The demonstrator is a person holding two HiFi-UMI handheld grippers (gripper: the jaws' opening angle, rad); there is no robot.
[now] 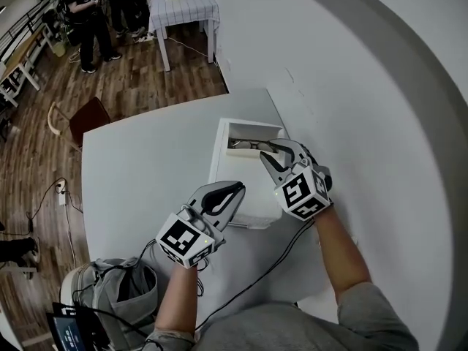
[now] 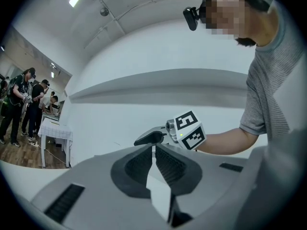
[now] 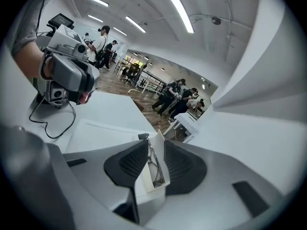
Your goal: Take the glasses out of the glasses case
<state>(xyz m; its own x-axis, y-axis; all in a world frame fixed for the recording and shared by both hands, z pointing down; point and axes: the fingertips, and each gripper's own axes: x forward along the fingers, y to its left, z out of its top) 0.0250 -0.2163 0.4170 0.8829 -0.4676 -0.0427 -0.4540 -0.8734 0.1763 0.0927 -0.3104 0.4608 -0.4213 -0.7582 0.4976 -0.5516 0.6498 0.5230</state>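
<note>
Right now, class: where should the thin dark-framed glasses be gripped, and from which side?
Probably at the frame's middle, from above, through the open far end of the white rectangular case. The thin dark-framed glasses lie flat inside it, walled round, so only the top is free. The right gripper hangs there, fingers apart.

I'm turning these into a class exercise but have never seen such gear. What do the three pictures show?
No robot here: a person holds a two-jawed grabbing tool in each hand; the cubes with square markers belong to them. One picture comes from a camera on the person's head, looking down; the other two from cameras riding on each tool, looking along its jaws. On the table lies a white glasses case, open at its far end, with glasses inside. The left tool is clamped on the case's near part. The right tool has its jaws apart at the open end, the glasses between them, not yet lifted out.
</note>
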